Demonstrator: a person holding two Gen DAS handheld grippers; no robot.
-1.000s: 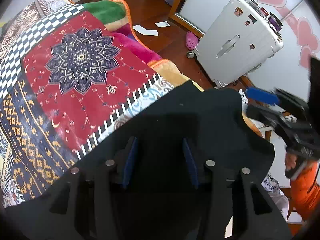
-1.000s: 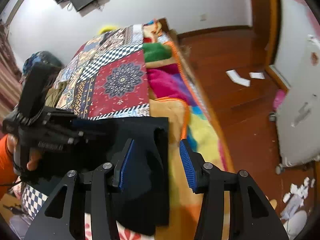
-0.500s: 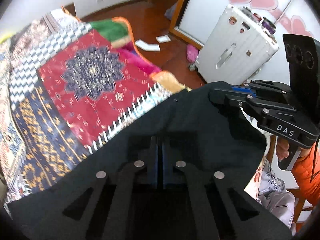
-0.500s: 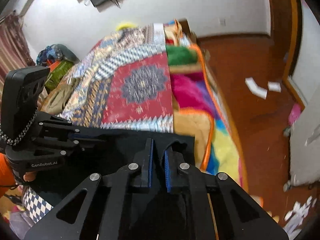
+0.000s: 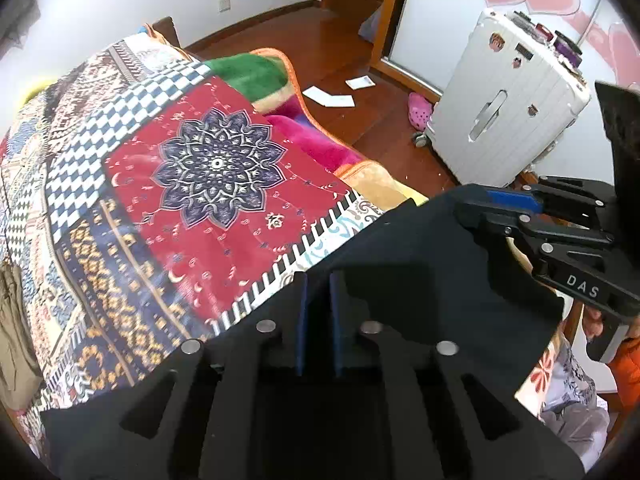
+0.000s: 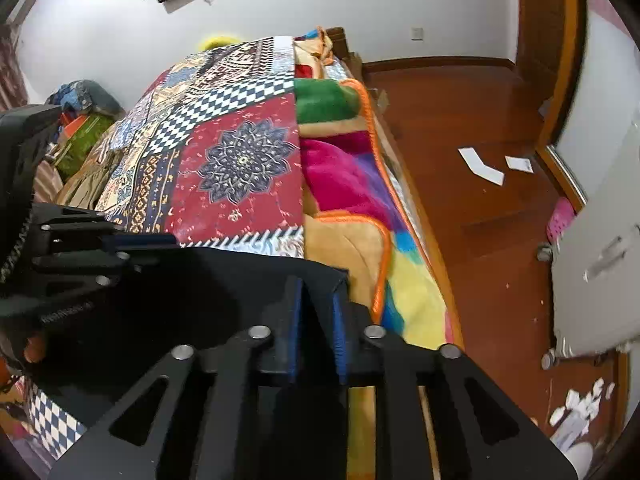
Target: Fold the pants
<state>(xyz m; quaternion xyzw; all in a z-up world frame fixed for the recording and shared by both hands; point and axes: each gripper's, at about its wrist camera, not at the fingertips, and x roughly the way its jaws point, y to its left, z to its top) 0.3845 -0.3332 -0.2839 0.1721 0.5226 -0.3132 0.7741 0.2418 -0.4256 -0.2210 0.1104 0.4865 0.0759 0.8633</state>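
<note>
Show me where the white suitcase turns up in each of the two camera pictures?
Left wrist view: the white suitcase stands upper right, on the wooden floor.
Right wrist view: it is cut off at the right edge, blurred.
Shared landmark: the pink slipper on the floor beside it.

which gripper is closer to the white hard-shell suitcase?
Right. The right gripper sits at the black pants' corner on the white hard-shell suitcase side; the left gripper grips farther along the edge, away from it.
</note>
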